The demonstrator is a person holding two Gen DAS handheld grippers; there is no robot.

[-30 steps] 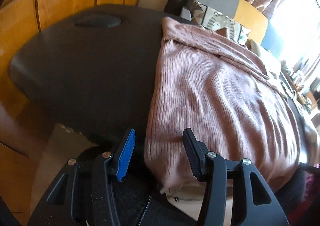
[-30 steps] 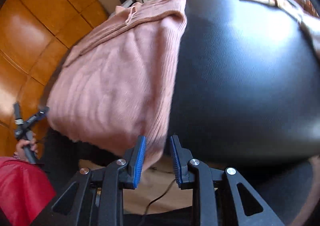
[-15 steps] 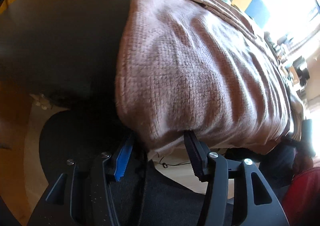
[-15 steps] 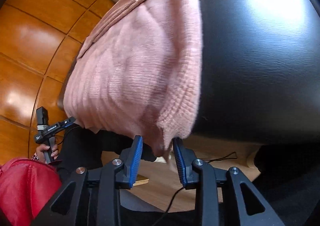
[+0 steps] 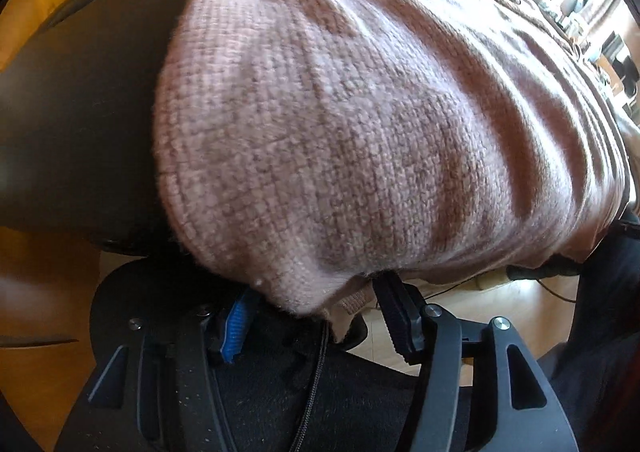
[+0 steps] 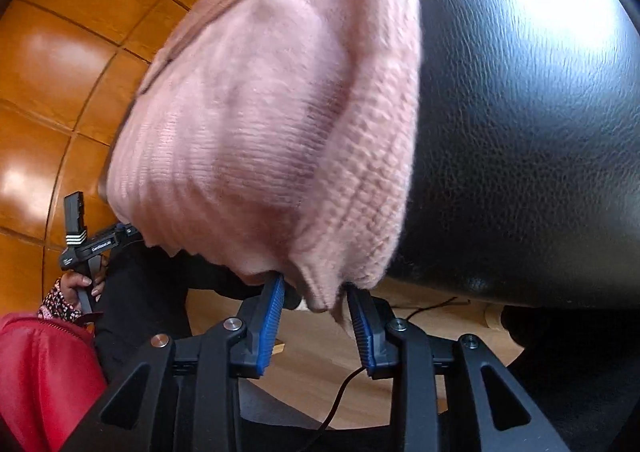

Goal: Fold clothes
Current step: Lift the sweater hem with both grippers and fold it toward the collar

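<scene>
having dropped closer, both claws (image 5: 312,326) (image 6: 316,326) now straddling the sweater (image 5: 360,112) hem

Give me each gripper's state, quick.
Left gripper: open, near hem of the pink knitted sweater hanging between its fingers.
Right gripper: open, a hem corner between its fingers.

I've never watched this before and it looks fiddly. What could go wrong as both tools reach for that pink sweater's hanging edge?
1. The sweater hangs over the edge of the black table; a tug could slide it off.
2. The right gripper has only a small corner between its open fingers, so it may slip out.
3. The left gripper sits under thick bunched knit and may grab uneven layers, skewing the fold.
</scene>
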